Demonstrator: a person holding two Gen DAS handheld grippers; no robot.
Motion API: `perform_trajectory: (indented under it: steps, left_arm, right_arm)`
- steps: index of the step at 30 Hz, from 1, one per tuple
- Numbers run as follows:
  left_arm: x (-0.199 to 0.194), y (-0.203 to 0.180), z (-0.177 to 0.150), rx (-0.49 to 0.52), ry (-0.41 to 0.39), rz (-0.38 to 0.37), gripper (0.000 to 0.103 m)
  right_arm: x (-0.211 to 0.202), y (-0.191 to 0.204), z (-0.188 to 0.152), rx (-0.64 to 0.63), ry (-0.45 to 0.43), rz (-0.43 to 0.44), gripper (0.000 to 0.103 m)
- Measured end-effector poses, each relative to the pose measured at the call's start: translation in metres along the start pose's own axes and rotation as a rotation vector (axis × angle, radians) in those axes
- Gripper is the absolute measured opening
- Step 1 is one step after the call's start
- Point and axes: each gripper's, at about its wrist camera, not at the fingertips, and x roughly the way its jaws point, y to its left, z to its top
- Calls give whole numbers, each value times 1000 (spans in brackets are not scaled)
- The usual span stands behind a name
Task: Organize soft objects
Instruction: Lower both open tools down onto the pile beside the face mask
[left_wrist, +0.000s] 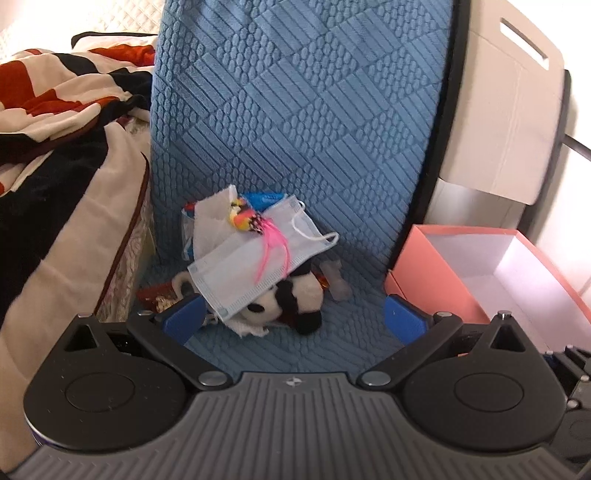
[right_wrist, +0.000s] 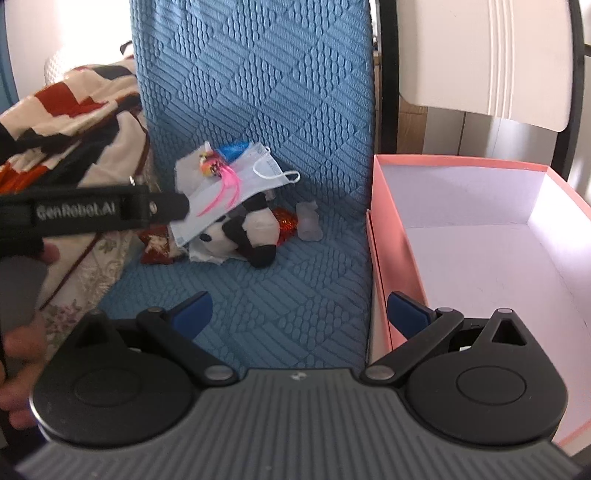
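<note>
My left tool (left_wrist: 293, 319), spread wide and empty, sits nearest the black-and-white plush panda (left_wrist: 291, 299), lying straight ahead on the blue textured seat (left_wrist: 332, 347).

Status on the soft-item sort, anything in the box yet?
Nothing done: the pink box looks empty. Both grippers are open, holding nothing; the left gripper sits near the pile. Left: face mask, panda plush and the bits beneath them on the blue cushion.
</note>
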Motion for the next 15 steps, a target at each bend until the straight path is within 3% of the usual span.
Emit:
perform_trajectory:
  steps: [3,11,15]
  left_arm:
    - [8,3,6,8,6,2,103]
    - [35,16,13,2,-6,-17,103]
    - [46,24,15,3,-28,37,103]
  right_arm:
    - [11,0,4,6,29,23,103]
    - [34,0,20,0,9,27,103]
    - [45,2,27,-6,-4,50,103]
